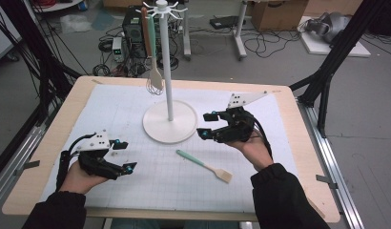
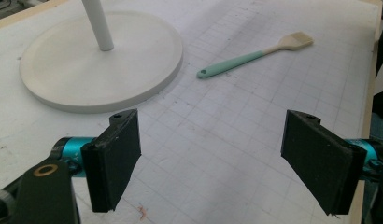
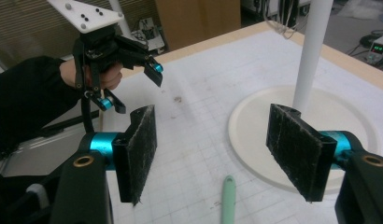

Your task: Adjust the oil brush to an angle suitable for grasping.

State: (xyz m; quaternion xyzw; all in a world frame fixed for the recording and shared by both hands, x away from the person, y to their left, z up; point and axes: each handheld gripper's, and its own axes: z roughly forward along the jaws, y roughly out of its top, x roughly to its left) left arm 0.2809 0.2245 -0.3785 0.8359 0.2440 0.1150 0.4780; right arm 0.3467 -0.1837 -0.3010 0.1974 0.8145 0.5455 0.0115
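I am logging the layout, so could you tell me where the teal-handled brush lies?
In the high view the teal-handled brush lies flat on the mat, just below the right gripper and right of the stand's round base.

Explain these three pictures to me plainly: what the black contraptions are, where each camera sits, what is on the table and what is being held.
A person sits at a table covered by a white gridded mat and holds a hand-operated gripper in each hand; no robot arm is involved. The high view looks down from above: the left gripper is at the left, the right gripper at the right. The other two pictures come from cameras riding on each gripper, looking out between its two black jaws. On the mat stand a white rack, with a whisk hanging from its top, and lies a green-handled spatula. Both grippers are open and hold nothing. The right one is poised just above the spatula's handle end.
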